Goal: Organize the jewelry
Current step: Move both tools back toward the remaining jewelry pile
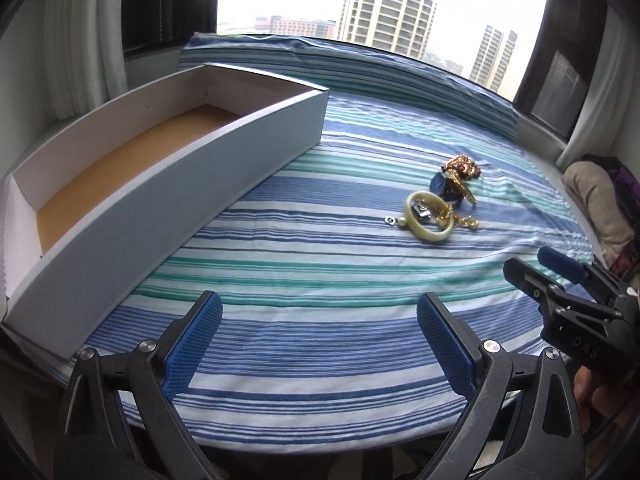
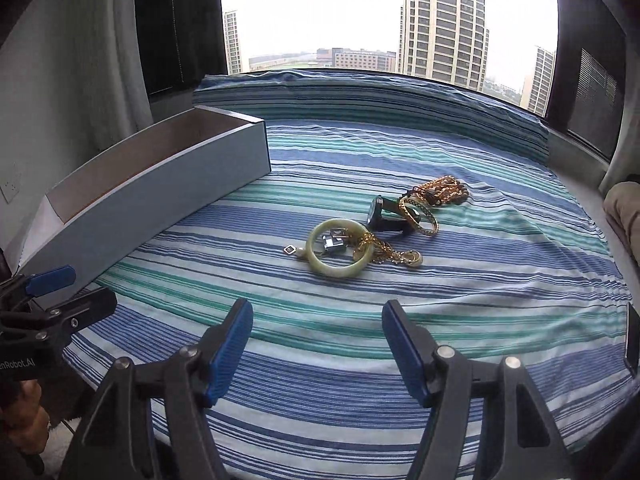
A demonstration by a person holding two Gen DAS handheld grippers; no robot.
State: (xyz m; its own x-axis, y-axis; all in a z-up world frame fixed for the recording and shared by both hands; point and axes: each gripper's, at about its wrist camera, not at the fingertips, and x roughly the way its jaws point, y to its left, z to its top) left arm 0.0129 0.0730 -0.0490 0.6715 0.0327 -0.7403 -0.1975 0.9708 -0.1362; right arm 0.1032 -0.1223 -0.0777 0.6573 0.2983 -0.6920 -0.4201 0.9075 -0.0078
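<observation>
Striped bed (image 2: 400, 360) carried everything. Long grey box (image 1: 168, 184) lay on its left side, open top, brown floor bare. Jewelry pile sat right of the box, well apart from it: pale green bangle (image 2: 340, 254), dark watch (image 2: 382, 214), gold chains (image 2: 436, 190). Left tool (image 1: 320, 344) and right tool (image 2: 316, 350) both hovered short of the pile, fingers spread apart, nothing between them.
</observation>
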